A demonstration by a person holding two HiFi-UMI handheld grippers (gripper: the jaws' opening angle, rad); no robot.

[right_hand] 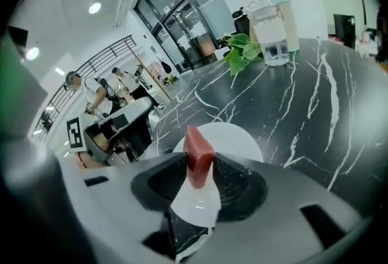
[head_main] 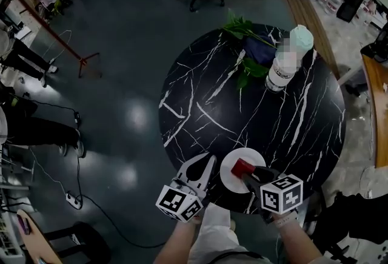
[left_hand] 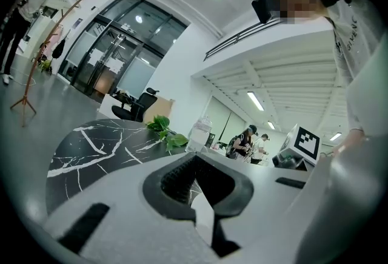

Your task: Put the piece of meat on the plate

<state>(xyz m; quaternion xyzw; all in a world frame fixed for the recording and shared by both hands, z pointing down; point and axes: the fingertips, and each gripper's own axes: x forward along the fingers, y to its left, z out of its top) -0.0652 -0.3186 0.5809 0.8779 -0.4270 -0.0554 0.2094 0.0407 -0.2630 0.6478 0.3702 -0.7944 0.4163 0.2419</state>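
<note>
At six o'clock the left gripper (head_main: 205, 161) points level toward one o'clock, jaws apart and empty. At five o'clock the right gripper (head_main: 249, 173) tilts downward, jaws loosely flanking the meat (head_main: 244, 166).

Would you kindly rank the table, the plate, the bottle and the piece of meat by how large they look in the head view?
1. table
2. plate and bottle: about alike, and the bottle is farther away, so no ranking
3. piece of meat

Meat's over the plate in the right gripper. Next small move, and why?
Probably spread the right gripper slightly wider, then lift away: the meat stands upright on the plate between jaws that look barely clear of it, so dragging could topple it.
</note>
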